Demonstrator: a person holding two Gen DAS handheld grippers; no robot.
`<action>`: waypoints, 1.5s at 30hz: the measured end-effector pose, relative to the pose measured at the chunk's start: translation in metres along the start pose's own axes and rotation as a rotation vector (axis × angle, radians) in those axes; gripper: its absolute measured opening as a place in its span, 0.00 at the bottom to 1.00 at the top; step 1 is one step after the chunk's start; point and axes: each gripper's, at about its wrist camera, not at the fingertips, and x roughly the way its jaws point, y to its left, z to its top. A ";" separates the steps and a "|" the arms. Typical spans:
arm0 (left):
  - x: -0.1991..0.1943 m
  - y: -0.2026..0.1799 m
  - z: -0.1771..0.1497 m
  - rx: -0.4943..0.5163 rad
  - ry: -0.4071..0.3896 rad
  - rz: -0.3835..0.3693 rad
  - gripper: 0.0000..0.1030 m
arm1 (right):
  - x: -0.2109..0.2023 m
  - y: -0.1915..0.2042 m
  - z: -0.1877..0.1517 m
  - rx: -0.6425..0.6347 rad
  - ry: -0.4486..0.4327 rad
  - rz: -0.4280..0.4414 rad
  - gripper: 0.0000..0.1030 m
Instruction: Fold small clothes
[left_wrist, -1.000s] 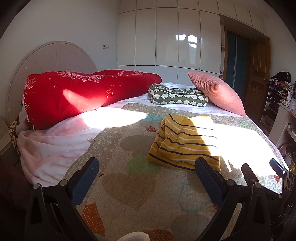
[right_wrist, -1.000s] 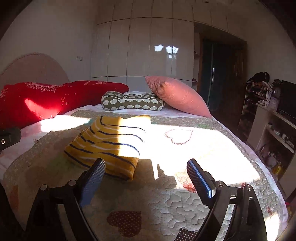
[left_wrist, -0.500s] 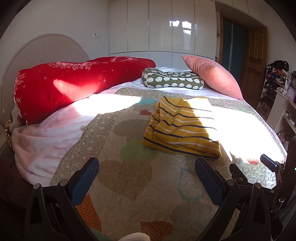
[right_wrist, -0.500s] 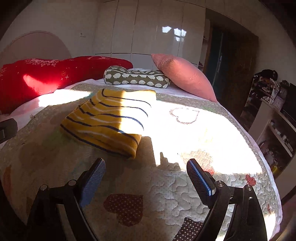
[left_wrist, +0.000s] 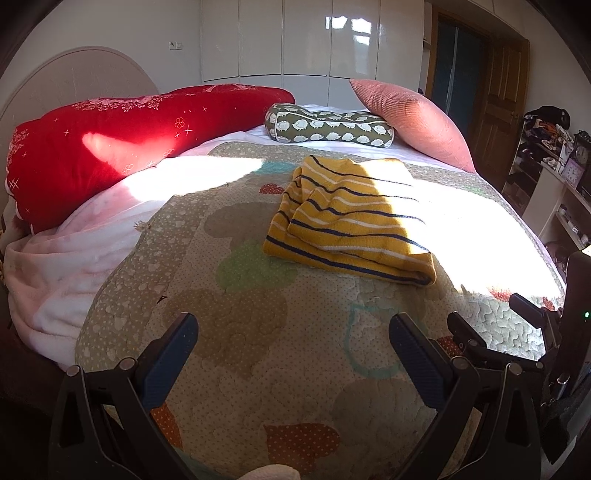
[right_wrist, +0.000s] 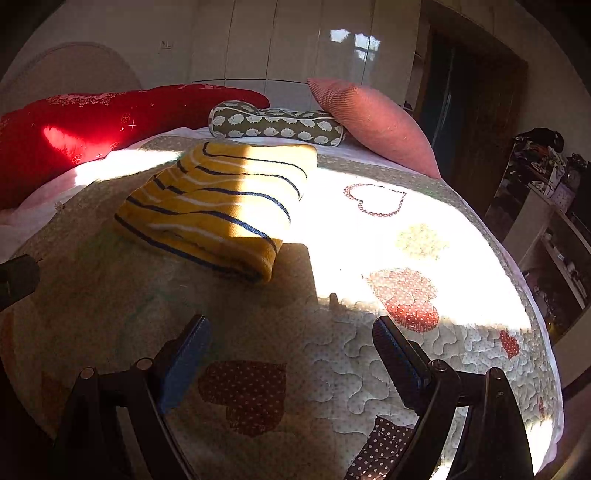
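Striped garment (left_wrist: 351, 218) lies folded on the bed quilt (left_wrist: 258, 350), at 1 o'clock from left claw (left_wrist: 291, 343), 11 o'clock from right claw (right_wrist: 291, 343); both claws spread, empty.

We see hard sunlight falling across the quilt (left_wrist: 258, 369) in a blown-out white patch — detail there is lost. The striped garment (right_wrist: 221, 199) lies half lit, half shaded. Sharp dark shadows edge the glare. The glossy wardrobe doors (left_wrist: 332, 37) reflect a bright window. Fisheye bending curves the room, and corners fade to black; the right view is dimmer.
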 end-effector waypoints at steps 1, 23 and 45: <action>0.002 0.000 0.000 -0.004 0.007 -0.003 1.00 | 0.001 0.000 0.000 0.000 0.003 0.002 0.89; 0.029 0.015 -0.011 -0.032 0.094 0.014 1.00 | 0.016 0.002 -0.003 -0.003 0.057 0.012 0.89; 0.032 0.022 -0.012 -0.040 0.101 0.017 1.00 | 0.011 0.012 -0.003 -0.013 0.050 0.034 0.89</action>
